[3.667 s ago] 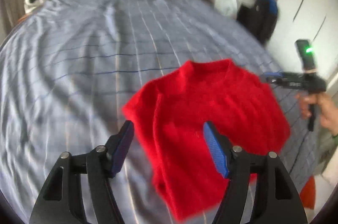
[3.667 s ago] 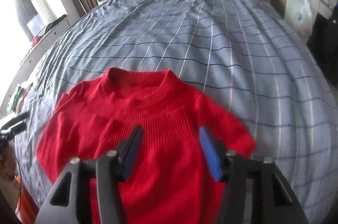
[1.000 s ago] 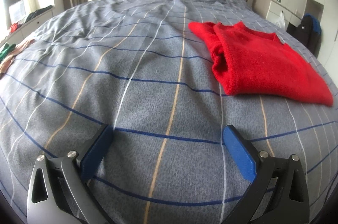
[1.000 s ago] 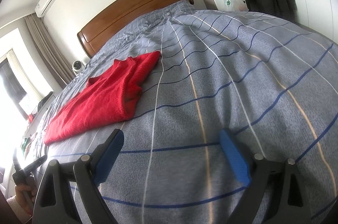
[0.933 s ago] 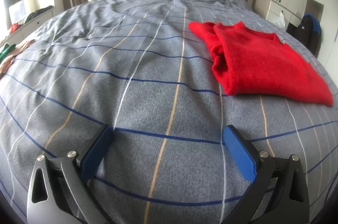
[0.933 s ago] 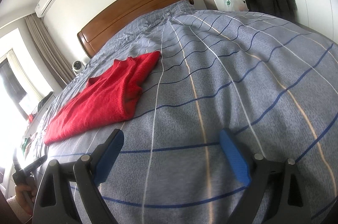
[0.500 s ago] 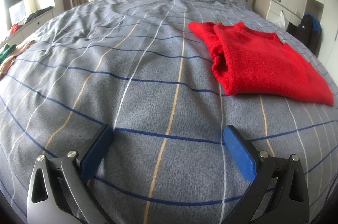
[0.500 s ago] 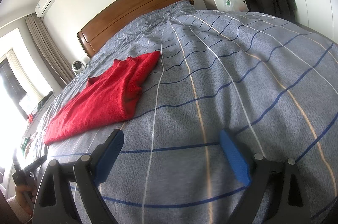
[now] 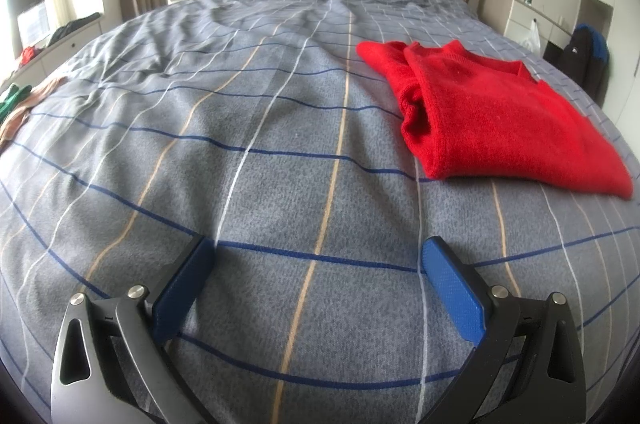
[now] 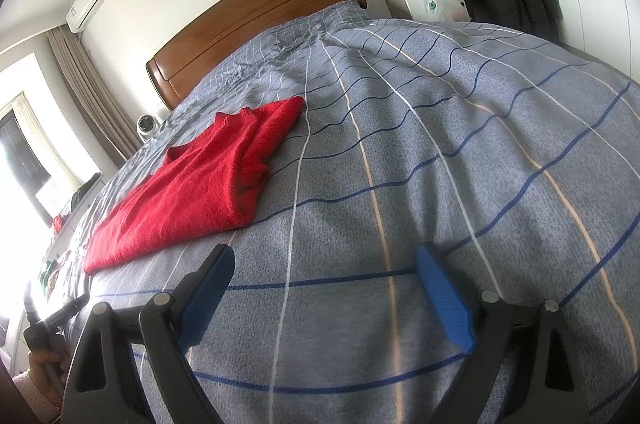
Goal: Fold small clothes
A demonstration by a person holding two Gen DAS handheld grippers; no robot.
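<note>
Red sweater (image 9: 496, 115) lies folded into compact stack on bed (image 9: 256, 127), far right of left gripper (image 9: 316, 288). Left gripper jaws wide open, empty; right gripper (image 10: 324, 288) likewise. This garment judged done; loose clothes (image 9: 16, 103) at bed's left edge possibly remain.

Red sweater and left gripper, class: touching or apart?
Apart. The left wrist view shows the red sweater lying folded on the bed cover, with bare cover separating it from the open left gripper.
</note>
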